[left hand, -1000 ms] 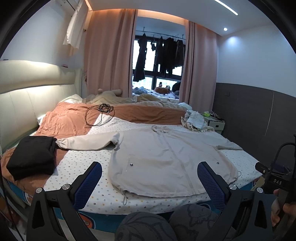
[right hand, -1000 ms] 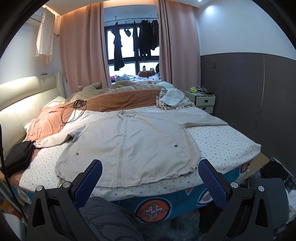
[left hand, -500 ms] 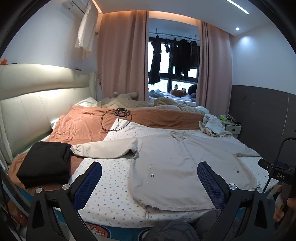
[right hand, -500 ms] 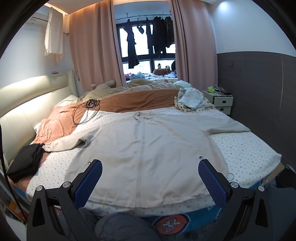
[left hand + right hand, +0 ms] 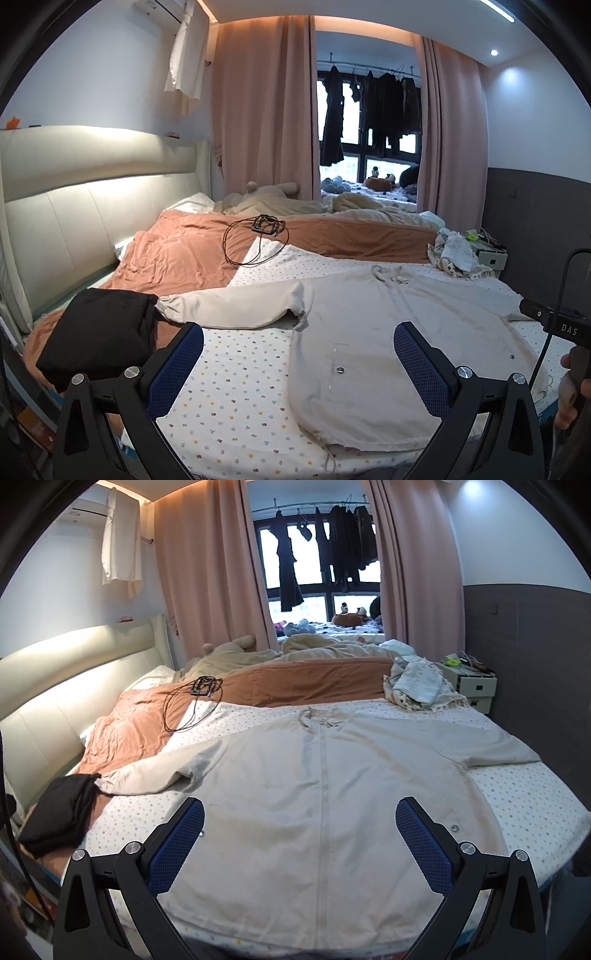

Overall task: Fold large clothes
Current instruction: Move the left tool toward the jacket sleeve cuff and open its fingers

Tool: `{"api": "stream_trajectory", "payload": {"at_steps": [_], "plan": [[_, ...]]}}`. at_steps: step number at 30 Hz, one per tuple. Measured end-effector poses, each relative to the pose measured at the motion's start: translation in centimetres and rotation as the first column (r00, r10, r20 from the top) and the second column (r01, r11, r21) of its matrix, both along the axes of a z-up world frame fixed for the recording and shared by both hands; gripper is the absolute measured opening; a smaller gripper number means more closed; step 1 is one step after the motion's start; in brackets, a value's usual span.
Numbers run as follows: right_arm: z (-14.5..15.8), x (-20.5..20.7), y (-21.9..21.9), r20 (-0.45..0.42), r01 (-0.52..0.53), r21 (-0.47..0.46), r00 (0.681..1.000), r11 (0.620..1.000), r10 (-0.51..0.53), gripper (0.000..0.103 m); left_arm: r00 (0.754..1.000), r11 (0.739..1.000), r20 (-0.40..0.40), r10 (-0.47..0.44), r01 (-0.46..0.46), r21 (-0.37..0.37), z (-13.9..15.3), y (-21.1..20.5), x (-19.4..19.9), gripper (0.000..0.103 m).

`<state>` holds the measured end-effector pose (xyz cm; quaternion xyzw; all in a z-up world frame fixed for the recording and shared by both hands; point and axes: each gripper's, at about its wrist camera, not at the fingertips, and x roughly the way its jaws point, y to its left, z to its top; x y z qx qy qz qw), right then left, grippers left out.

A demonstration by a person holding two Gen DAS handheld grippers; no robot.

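While both tongs [image 5: 298, 363] [image 5: 300, 840] gape, jacket [image 5: 325, 794] lies flat.

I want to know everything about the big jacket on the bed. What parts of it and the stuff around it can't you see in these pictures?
- Beige jacket: its bottom hem, right wrist view, is hidden behind the right gripper.
- Its far sleeve, left wrist view, is hidden behind the other gripper's handle.
- Black folded garment: what kind it is cannot be told.
- Items on the nightstand: too small to tell.

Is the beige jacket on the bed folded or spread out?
Spread out. The jacket lies flat on the bed, both sleeves stretched sideways, nothing folded yet.
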<state>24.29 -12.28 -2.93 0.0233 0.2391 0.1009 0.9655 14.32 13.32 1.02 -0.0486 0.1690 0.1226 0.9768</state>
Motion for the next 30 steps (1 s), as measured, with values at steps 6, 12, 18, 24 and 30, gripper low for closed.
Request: {"api": "stream_trajectory", "payload": {"at_steps": [6, 12, 18, 24, 30], "plan": [[-0.2, 4.5, 2.4, -0.021, -0.05, 0.035, 0.998, 0.998, 0.051, 0.103, 0.998, 0.998, -0.044, 0.034, -0.036, -0.053, -0.9, 3.1, 3.9, 0.103], [-1.2, 9.2, 5.0, -0.053, -0.097, 0.047, 0.994, 0.994, 0.099, 0.103, 0.993, 0.995, -0.096, 0.07, -0.077, -0.068, -2.0, 6.1, 7.6, 0.103], [-2.6, 13.8, 8.0, -0.101, -0.143, 0.067, 0.984, 0.987, 0.149, 0.103, 0.983, 0.986, -0.148, 0.109, -0.125, -0.106, -3.2, 9.9, 11.3, 0.098], [-4.2, 19.4, 11.4, -0.142, -0.177, 0.127, 0.971, 0.976, 0.194, 0.103, 0.965, 0.968, -0.211, 0.157, -0.192, -0.16, -4.6, 14.6, 14.7, 0.088], [-5.3, 22.7, 13.6, -0.174, -0.198, 0.174, 0.958, 0.965, 0.228, 0.1, 0.949, 0.932, -0.267, 0.169, -0.242, -0.269, -6.5, 19.3, 17.5, 0.074]]}}
